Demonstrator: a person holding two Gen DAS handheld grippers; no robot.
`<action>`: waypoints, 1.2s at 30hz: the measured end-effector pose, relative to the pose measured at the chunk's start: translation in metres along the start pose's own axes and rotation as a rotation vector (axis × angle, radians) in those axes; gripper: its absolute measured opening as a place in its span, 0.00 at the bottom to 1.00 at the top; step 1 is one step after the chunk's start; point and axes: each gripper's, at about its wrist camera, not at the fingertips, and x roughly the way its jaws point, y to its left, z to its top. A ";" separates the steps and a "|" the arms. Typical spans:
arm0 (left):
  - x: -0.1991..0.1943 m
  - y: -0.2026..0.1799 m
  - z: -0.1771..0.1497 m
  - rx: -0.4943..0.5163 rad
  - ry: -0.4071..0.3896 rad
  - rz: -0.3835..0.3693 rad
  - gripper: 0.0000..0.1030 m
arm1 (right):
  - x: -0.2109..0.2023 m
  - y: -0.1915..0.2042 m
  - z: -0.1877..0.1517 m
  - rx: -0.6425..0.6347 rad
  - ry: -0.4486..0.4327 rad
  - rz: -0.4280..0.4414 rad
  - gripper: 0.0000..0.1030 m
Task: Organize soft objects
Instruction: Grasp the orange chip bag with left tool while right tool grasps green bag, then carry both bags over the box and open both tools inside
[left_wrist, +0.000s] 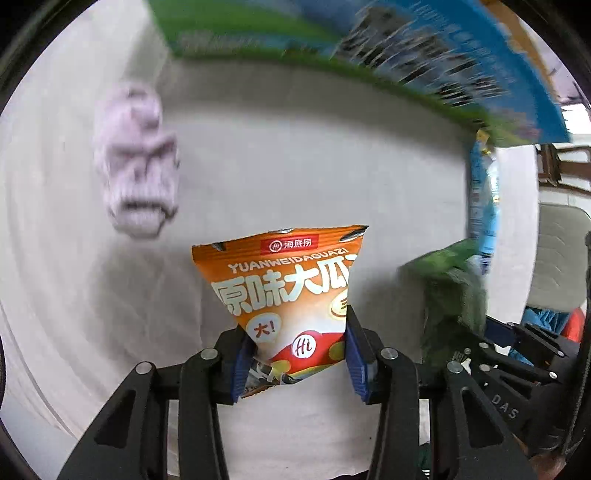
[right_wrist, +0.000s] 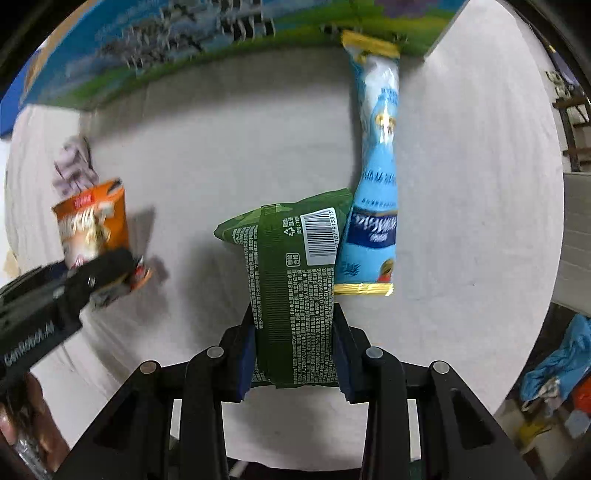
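My left gripper (left_wrist: 297, 354) is shut on an orange snack packet (left_wrist: 284, 288) and holds it above the white table (left_wrist: 277, 166). My right gripper (right_wrist: 293, 350) is shut on a green snack packet (right_wrist: 291, 280), also lifted. The right wrist view shows the left gripper (right_wrist: 107, 273) with the orange packet (right_wrist: 92, 221) at the left. The left wrist view shows the green packet (left_wrist: 450, 291) at the right. A long light-blue packet (right_wrist: 376, 177) lies on the table behind the green one. A pale purple soft toy (left_wrist: 136, 162) lies at the far left.
A blue and green printed box (right_wrist: 184, 44) stands along the back of the table; it also shows in the left wrist view (left_wrist: 406, 55). The table's right edge (right_wrist: 554, 221) drops off to a floor with blue cloth clutter (right_wrist: 554, 369).
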 end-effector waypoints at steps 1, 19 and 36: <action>0.005 0.001 0.004 -0.011 0.003 -0.014 0.42 | 0.003 0.001 0.000 0.002 0.004 -0.003 0.37; 0.009 -0.004 -0.008 0.011 -0.076 0.075 0.38 | 0.012 0.003 0.000 0.045 0.011 -0.036 0.39; -0.121 -0.040 -0.079 0.076 -0.288 0.003 0.37 | -0.132 0.029 -0.069 -0.040 -0.220 0.044 0.34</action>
